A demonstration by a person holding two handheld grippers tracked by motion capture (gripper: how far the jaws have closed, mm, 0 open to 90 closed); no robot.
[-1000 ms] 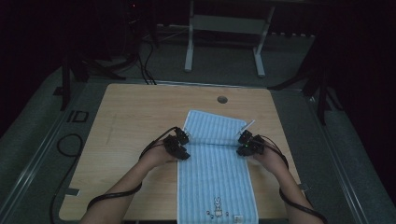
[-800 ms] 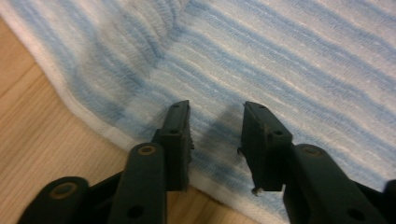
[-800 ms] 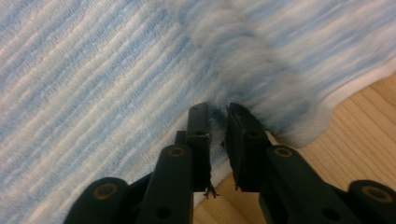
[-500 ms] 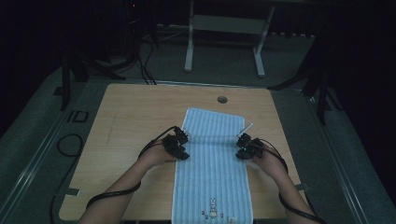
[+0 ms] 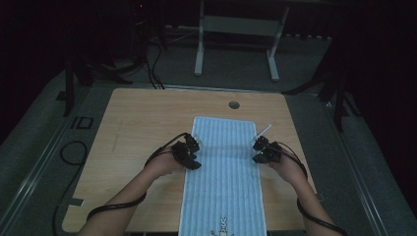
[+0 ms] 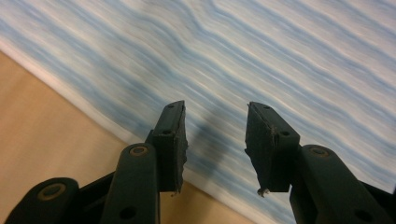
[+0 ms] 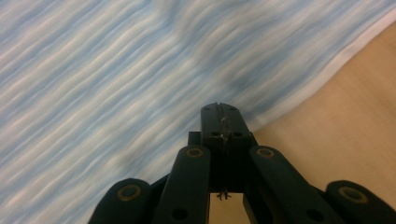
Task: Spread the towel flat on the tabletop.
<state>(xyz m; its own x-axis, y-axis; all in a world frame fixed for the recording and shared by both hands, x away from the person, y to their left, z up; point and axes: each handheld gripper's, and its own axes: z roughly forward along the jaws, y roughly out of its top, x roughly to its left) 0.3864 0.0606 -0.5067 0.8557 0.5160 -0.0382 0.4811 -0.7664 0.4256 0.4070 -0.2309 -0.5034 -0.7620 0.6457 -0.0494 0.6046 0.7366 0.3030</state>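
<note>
Jaws of the left gripper (image 6: pixel 215 140) are parted, having just been opening, with nothing between them. Those of the right gripper (image 7: pixel 223 123) have just been closing and are pressed together, empty. Both are held over the edges of a blue striped towel (image 5: pixel 223 167), spread flat on the wooden table (image 5: pixel 137 128).

Overhead view; two close towel (image 5: pixel 223 167) views

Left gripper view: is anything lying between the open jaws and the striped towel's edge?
Nothing visible. The left gripper hangs with its jaws apart right over the towel edge, bare cloth and table below. Its jaws have just been opening, with nothing between them.
</note>
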